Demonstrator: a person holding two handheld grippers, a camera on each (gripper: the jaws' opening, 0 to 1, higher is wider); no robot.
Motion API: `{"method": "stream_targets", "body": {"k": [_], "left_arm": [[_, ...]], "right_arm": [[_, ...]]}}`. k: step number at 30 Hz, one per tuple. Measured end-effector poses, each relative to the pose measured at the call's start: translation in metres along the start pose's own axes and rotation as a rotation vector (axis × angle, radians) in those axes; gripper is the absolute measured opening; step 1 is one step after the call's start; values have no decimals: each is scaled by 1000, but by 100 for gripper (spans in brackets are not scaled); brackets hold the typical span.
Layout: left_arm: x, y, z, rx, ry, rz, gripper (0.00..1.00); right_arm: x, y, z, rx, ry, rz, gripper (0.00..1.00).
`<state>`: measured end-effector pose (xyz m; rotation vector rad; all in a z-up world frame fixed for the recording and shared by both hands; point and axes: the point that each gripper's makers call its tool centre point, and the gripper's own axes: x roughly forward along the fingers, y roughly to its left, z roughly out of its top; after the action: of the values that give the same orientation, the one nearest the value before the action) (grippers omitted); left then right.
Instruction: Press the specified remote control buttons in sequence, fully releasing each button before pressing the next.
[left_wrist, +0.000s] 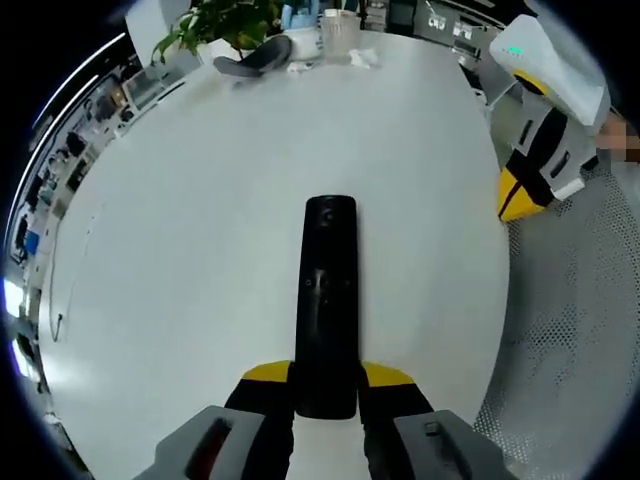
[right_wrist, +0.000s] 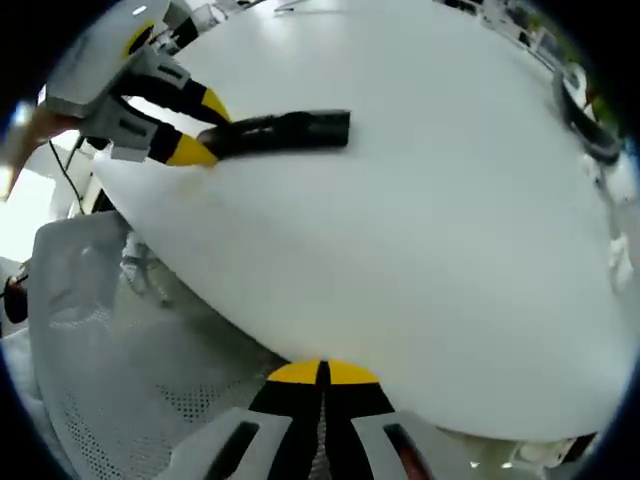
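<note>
Remote first: a long, slim black plastic remote control (left_wrist: 328, 300) lies flat on the smooth round white table (left_wrist: 200, 220), its near end clamped between the yellow-tipped jaws of the left gripper (left_wrist: 326, 385). In the left gripper view it runs straight away from the camera, glossy at the far end, with small dark buttons just visible halfway along. The right gripper view gives the side-on look instead: the same remote (right_wrist: 290, 131) sticks out over the tabletop (right_wrist: 440, 220) from the left gripper (right_wrist: 200, 128), whose jaws pinch its end right at the table's edge, with a bare hand (right_wrist: 22, 140) behind it.

The right gripper (right_wrist: 322, 375) hangs off the table, over a white mesh chair (right_wrist: 110, 330) with a perforated seat; its two yellow tips are pressed together with nothing between them. The left gripper view catches it (left_wrist: 520, 192) at the right, beyond the table's rim, well apart from the remote.

Far across the table sit a green leafy plant (left_wrist: 225, 20), a dark grey curved object (left_wrist: 255, 58), a clear plastic container (left_wrist: 340, 28) and some white crumpled bits (left_wrist: 360, 58). Everything between them and the remote is bare, matte white surface. The table's curved rim falls away to the chair mesh (left_wrist: 570, 330) on the right.
</note>
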<state>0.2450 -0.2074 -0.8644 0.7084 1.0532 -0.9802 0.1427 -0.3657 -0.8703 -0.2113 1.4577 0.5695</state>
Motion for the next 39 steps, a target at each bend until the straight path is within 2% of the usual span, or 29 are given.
{"method": "stream_targets", "body": {"k": [7,10,15,21,26,28,31,34,38,39], "left_arm": [[-2,-12,-1,-11,-45,-3,24],[-2,-17,-2,-8,-54,-2,24],[-3,-25,-3,-50,-74,10,24],[-4,-36,-4,-55,-85,22,24],[-6,-42,-7,-77,-123,24,24],[-7,-46,-7,-69,-132,20,24],[-7,-51,-7,-70,-143,22,24],[-8,-54,-7,-83,-161,25,24],[-8,-59,-7,-79,-187,23,24],[-8,-61,-6,-81,-201,25,24]], "right_arm": [[0,0,0,41,24,5,0],[0,1,-1,34,27,0,0],[0,1,-1,3,21,-4,0],[-1,1,-1,46,18,20,0],[-2,3,-1,17,21,13,0],[-3,2,3,-3,-10,3,0],[-11,2,15,30,-64,14,0],[-26,10,41,121,-180,97,0],[-41,15,64,200,-258,165,0],[-45,16,73,224,-301,183,0]]}}
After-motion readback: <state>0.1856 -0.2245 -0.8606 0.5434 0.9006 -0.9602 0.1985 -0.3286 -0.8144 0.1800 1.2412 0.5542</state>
